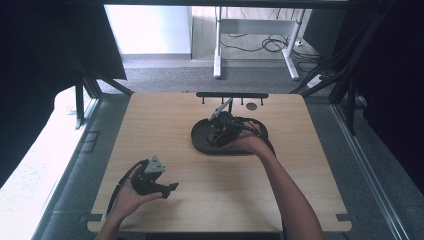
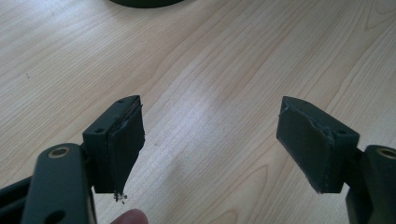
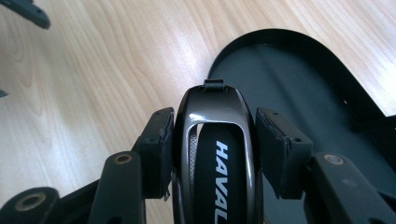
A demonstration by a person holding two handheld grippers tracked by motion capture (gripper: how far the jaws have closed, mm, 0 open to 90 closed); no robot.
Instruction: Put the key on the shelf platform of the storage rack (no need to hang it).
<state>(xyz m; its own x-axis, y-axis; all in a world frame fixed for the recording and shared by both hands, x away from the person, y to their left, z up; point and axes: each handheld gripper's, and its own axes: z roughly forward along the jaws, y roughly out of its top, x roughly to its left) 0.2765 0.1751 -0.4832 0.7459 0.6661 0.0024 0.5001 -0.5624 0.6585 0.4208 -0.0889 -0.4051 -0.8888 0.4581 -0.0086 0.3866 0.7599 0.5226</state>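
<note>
1. A pale wooden counter was seen from the high view, with a shallow black oval tray lying on it toward the far middle.
2. The right tongs were held over the tray by the person's right hand.
3. In the right gripper view, the right tongs were closed on a glossy dark key fob marked with white lettering that read "HAVAL" as far as could be seen; each pad pressed a side of the fob.
4. The fob was held over the left edge of the tray as that view showed it, partly above bare wood.
5. The left tongs were held by the left hand near the front left part of the counter, well apart from the tray.
6. In the left gripper view, the left tongs stood wide apart, with nothing between the pads and wood grain beneath.
7. A black bar was seen along the counter's far edge.
</note>
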